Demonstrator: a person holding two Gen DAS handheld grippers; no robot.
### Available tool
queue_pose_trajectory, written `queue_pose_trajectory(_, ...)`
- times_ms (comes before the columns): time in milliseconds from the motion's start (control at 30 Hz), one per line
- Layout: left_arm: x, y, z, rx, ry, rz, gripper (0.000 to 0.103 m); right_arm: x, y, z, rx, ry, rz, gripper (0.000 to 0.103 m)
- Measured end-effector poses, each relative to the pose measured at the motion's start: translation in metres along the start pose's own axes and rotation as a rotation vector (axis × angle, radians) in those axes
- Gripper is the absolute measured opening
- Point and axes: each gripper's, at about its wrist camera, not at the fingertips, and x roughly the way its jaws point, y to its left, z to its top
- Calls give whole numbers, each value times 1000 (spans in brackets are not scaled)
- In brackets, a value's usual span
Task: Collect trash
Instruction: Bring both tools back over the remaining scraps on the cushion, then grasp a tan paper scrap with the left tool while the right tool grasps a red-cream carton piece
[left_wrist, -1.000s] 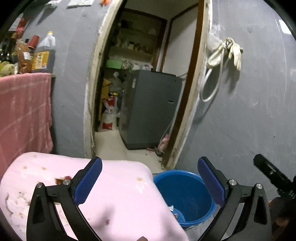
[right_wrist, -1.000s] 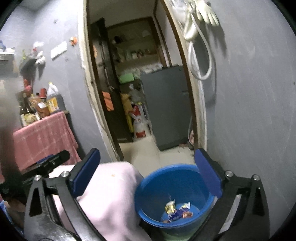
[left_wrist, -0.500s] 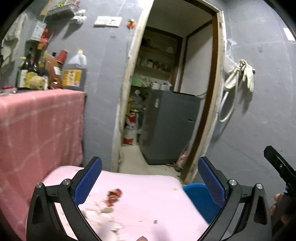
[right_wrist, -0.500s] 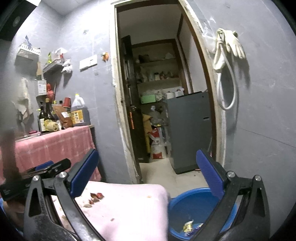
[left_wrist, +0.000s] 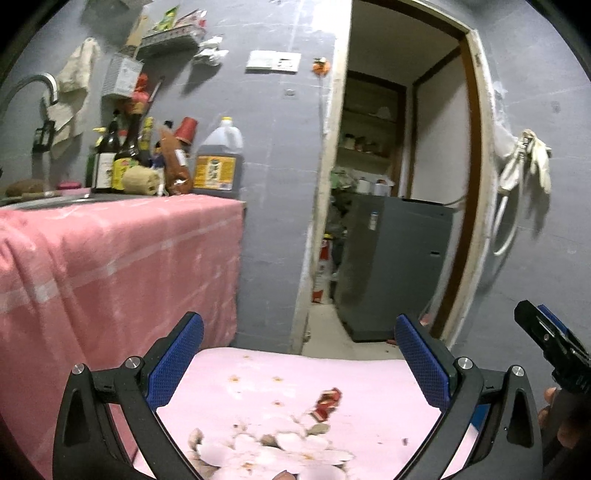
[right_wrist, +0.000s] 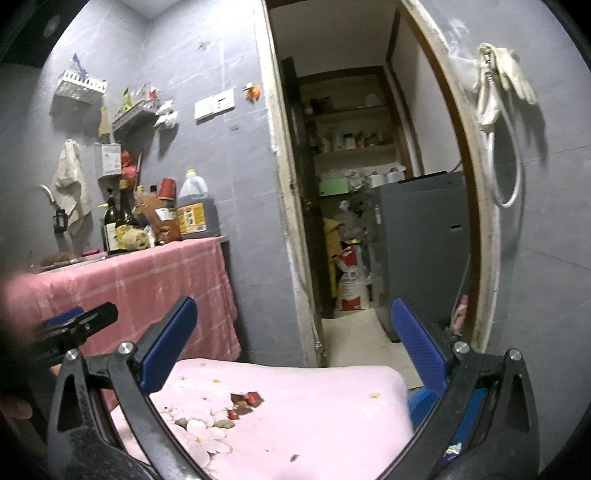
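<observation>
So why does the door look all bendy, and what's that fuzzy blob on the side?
Both views: the fisheye lens bows the door frame and darkens the corners. Right wrist view: the left edge smears, something out of focus near the lens. Left wrist view: the glove casts a hard shadow.

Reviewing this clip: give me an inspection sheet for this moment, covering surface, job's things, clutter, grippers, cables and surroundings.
Surface: pink floral-print table, low, in front of both grippers.
Job's things: red wrapper scraps and small debris lying on the table; blue bucket just past the table's right edge, mostly hidden.
Clutter: bottles and a large jug on the pink-draped counter.
Grippers: left gripper open, empty; right gripper open, empty; both above the table.
Cables: white hose loop hanging on the wall with gloves.
Surroundings: grey walls, open doorway, grey appliance beyond.
</observation>
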Motion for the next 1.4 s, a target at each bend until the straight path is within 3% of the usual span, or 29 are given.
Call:
queue_pose_trajectory(333, 25, 25, -37, -22, 64, 57, 102, 50, 3, -38, -15, 130, 72, 103)
queue_pose_trajectory(533, 50, 29, -65, -14, 182, 21, 101, 76, -7, -61, -9, 240, 100, 100)
queue_pose_trajectory(667, 72, 24, -86, 18, 314, 7, 100, 93, -11, -75, -6, 324, 111, 93)
queue_pose_trajectory(833, 101, 16, -110, 63, 483, -30, 80, 110, -15, -88, -20, 403, 91, 89)
queue_pose_trajectory(1000, 118, 11, -123, 60, 576, -79, 65, 127, -22, -98, 4, 501, 94, 84)
queue_pose_trajectory(1167, 130, 0, -127, 91, 630, -122, 52, 145, -25, -107, 25, 592, 104, 79)
queue_pose_trajectory(1400, 143, -10, -129, 140, 673, -159, 36, 152, -32, -111, 62, 639, 105, 79)
